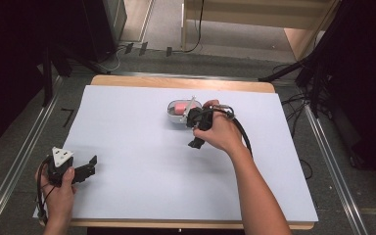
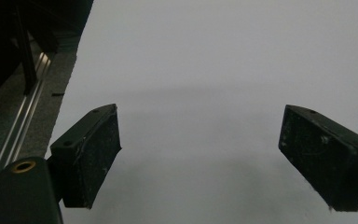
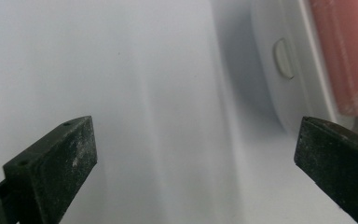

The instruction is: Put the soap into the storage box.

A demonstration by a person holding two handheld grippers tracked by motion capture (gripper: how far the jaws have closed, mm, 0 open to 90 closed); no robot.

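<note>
A small white oval case [image 1: 172, 115] with a pink object [image 1: 180, 107] in it lies on the white sheet [image 1: 142, 161] near the table's middle. In the right gripper view the case's wall [image 3: 272, 88] with a small oval button and the pink object [image 3: 342, 51] sit at the upper right. My right gripper [image 1: 195, 131] points down at the sheet just beside the case, jaws open [image 3: 196, 122] and empty. Over the sheet's near left corner my left gripper [image 1: 89, 168] stands open [image 2: 200, 114], with nothing between its jaws.
The white sheet covers most of a wooden table [image 1: 181, 82]. Metal rails [image 1: 19, 161] run along the floor on both sides. Dark stands and cables [image 1: 303, 73] crowd the far right. Grey floor [image 2: 14, 121] lies past the sheet's left edge.
</note>
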